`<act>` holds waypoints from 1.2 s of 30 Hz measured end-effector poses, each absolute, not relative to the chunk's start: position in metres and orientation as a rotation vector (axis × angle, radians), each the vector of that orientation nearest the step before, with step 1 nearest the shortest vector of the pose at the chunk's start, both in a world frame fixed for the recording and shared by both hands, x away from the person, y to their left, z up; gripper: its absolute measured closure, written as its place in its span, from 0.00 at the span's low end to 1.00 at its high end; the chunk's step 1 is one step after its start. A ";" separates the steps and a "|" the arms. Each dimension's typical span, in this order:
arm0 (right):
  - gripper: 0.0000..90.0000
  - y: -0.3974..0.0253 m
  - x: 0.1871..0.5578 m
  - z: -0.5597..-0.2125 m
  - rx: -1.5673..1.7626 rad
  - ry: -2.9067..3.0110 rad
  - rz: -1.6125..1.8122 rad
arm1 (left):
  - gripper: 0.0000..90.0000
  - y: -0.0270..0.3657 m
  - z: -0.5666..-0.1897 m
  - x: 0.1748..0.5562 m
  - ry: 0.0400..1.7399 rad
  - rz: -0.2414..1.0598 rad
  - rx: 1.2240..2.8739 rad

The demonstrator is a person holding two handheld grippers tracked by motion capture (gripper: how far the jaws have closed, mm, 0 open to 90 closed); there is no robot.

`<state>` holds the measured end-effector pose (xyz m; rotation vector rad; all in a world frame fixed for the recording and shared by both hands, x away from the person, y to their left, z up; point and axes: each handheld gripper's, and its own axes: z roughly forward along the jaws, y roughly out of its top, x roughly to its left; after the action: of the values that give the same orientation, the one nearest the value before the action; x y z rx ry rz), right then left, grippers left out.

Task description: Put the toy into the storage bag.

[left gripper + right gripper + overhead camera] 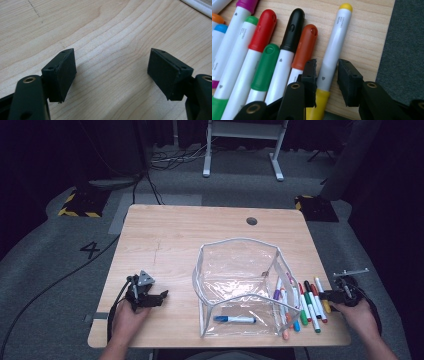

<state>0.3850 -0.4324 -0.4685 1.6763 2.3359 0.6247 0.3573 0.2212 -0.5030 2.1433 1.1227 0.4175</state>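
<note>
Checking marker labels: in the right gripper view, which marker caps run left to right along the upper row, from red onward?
Red cap → black cap → orange-red cap → yellow-tipped marker, which lies between the right gripper fingers.

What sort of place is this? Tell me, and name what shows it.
Probably a lab or recording studio: a lone wooden table on grey carpet, cables across the floor, hazard-striped stand bases, dark surroundings.

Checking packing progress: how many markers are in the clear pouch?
One: a blue-capped marker lies inside the clear pouch; the rest lie on the table beside it.
</note>
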 end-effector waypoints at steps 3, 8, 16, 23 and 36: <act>0.79 -0.428 0.387 -0.468 1.681 2.327 0.596 | 0.26 0.221 -0.503 0.357 1.122 0.418 2.144; 0.85 -0.425 0.391 -0.467 1.717 2.317 0.567 | 0.26 0.221 -0.503 0.357 1.122 0.418 2.143; 0.85 -0.433 0.386 -0.448 1.720 2.287 0.668 | 0.26 0.221 -0.503 0.357 1.123 0.417 2.143; 0.85 -0.425 0.376 -0.407 1.597 2.304 0.802 | 0.26 0.221 -0.503 0.357 1.123 0.418 2.143; 0.85 -0.381 0.363 -0.316 1.293 2.371 0.995 | 0.26 0.221 -0.503 0.357 1.123 0.417 2.143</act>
<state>0.3630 -0.3806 -0.3165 1.2925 2.3714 0.9948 0.3573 0.2212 -0.5030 2.1433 1.1231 0.4174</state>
